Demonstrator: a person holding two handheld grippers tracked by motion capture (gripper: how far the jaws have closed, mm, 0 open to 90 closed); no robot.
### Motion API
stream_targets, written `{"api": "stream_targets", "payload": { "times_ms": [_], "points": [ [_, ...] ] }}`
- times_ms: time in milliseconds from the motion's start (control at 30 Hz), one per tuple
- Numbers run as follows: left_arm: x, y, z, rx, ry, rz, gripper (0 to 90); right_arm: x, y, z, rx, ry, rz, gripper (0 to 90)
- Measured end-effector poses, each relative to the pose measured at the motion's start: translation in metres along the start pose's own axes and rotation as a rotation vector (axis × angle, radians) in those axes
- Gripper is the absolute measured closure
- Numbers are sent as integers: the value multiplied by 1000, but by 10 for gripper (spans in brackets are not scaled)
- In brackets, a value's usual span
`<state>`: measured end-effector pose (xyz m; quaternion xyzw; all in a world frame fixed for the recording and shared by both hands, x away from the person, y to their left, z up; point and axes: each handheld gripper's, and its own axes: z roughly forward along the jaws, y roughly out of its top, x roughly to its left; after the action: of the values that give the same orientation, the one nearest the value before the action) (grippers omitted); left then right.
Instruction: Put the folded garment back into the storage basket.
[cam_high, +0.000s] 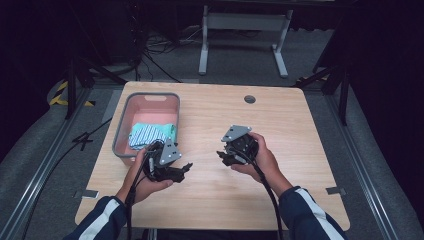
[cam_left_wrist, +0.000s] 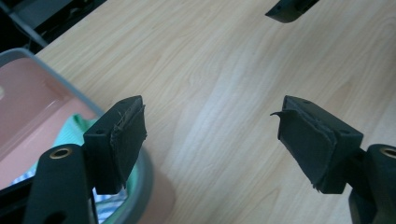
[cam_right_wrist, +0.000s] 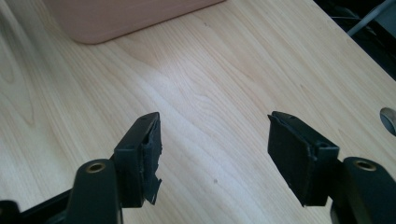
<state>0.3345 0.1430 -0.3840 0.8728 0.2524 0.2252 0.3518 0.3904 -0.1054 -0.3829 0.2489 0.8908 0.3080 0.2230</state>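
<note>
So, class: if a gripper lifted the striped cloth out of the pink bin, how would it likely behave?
The striped cloth lies folded and rumpled in the bin, so it is probably floppy and would drape or unfold when lifted. It looks thin, so likely light. Being soft fabric, it should neither roll nor break, and pushing would probably bunch it.

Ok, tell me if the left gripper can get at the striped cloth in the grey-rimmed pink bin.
Probably yes: the left gripper is open beside the grey-rimmed pink bin, and the striped cloth lies uncovered on top.
</note>
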Motion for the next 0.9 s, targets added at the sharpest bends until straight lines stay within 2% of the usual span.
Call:
{"api": "stream_targets", "payload": {
  "times_ms": [300, 633, 767, 900],
  "points": [
    [-19, 0, 16, 27, -39, 49, 237, -4, -28, -10, 11, -11, 20, 353],
    [-33, -10, 37, 82, -80, 75, 226, -8, -61, -17, 23, -38, 36, 340],
    [-35, -14, 41, 100, -93, 93, 214, -10, -76, -20, -6, -30, 42, 334],
    [-37, -18, 43, 114, -105, 95, 217, -10, -91, -22, 2, -31, 51, 331]
  ]
}}
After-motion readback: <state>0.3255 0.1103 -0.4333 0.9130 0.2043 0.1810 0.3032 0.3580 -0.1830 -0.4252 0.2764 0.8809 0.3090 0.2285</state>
